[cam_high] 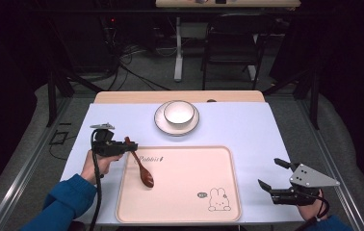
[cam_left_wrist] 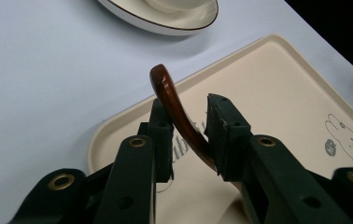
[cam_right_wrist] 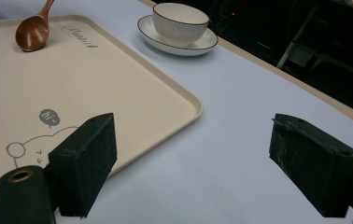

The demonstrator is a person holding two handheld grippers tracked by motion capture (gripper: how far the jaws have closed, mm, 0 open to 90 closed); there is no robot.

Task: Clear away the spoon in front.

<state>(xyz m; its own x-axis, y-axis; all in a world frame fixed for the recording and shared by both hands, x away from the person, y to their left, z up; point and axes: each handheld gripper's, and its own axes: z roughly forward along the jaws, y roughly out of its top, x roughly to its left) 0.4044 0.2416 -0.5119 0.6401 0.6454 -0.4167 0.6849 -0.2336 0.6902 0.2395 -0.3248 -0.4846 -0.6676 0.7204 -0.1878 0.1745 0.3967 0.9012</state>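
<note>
At centre left of the high view, the left gripper (cam_high: 131, 146) pinches the wooden spoon's (cam_high: 143, 171) handle, bowl resting on the tray (cam_high: 185, 211); right gripper (cam_high: 272, 174) gapes wide at lower right, its hand cut off

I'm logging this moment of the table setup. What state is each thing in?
wooden spoon: bowl end resting on the tray, handle between the left gripper's jaws.
left gripper: around the handle, jaws not fully shut.
right gripper: open, holding nothing.
tray: flat on the table.
bowl: upright on its saucer.
saucer: on the table beyond the tray.
</note>
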